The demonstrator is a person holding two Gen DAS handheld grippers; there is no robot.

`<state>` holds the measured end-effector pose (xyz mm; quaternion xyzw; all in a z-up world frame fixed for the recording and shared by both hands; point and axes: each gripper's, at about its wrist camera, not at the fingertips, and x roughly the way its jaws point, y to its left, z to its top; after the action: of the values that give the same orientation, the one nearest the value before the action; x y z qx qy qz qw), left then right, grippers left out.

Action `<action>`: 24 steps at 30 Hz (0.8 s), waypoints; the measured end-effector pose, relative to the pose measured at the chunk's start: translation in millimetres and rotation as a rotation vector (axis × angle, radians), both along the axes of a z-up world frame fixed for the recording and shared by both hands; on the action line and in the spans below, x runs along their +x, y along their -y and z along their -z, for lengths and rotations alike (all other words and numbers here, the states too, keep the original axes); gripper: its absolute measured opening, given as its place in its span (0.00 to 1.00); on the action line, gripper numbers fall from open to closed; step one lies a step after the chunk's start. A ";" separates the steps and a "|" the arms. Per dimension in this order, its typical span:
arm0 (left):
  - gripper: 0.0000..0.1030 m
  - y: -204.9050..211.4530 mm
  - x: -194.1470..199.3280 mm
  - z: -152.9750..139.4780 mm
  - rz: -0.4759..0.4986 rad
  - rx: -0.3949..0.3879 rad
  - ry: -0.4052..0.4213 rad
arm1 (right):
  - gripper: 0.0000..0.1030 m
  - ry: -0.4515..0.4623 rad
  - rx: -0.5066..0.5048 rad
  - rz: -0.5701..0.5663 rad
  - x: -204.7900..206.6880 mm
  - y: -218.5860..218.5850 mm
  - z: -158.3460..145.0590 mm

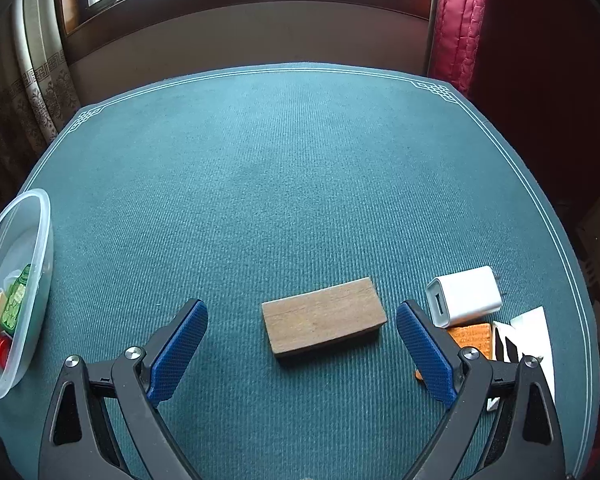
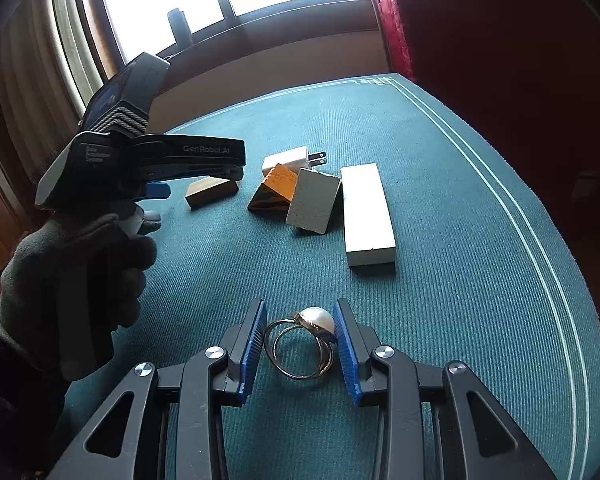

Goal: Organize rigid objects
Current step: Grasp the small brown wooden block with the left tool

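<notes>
On the teal ribbed mat (image 1: 284, 184) that covers the table, near its front edge, a wooden block (image 1: 323, 322) lies flat between the spread fingers of the left gripper (image 1: 302, 354); neither blue pad touches it, so the jaws stand wide and hold nothing. Block sits slightly skewed to the gripper axis; judged step: lining up to close across its short sides. At the mat's left edge a clear plastic bowl (image 1: 40, 216) already holds several items: a green bottle (image 1: 16, 300), something red, a pale wooden piece. Judged to be the collection container, so sorting is partly done. Right of the block, just beside the right-hand pad, a white USB wall charger (image 1: 464, 296) rests on its side against an orange block (image 1: 474, 338); close enough that a wide jaw could nudge it. Right wrist view: right gripper (image 2: 300, 346) has its pads nearly together around a pearl ring (image 2: 302, 342), double silver band standing on edge, pearl against the right pad. The left pad's contact with the band looks likely but cannot be confirmed. Ring appears to rest on the mat near its front edge. Further back toward the mat's centre: a long white block (image 2: 366, 212), and a grey speckled slab (image 2: 314, 200) leaning on the orange block. A gloved hand (image 2: 80, 280) grips the left tool.
</notes>
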<state>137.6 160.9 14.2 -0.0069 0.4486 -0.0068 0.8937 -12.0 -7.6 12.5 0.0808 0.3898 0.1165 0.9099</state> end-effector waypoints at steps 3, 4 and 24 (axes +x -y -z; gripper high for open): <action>0.93 0.9 7.8 4.8 -0.013 0.004 -0.007 | 0.36 0.000 0.002 -0.003 -1.3 0.3 0.5; 0.93 0.8 10.8 6.7 -0.019 0.004 -0.011 | 0.36 0.000 0.003 -0.003 -0.2 0.1 0.9; 0.64 -1.0 -9.7 5.3 0.047 -0.020 0.060 | 0.36 -0.002 0.003 -0.001 1.9 2.5 2.0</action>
<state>127.9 161.9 8.9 -0.0051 0.4216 -0.0323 0.9062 -10.1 -10.1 10.5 0.0820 0.3906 0.1177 0.9093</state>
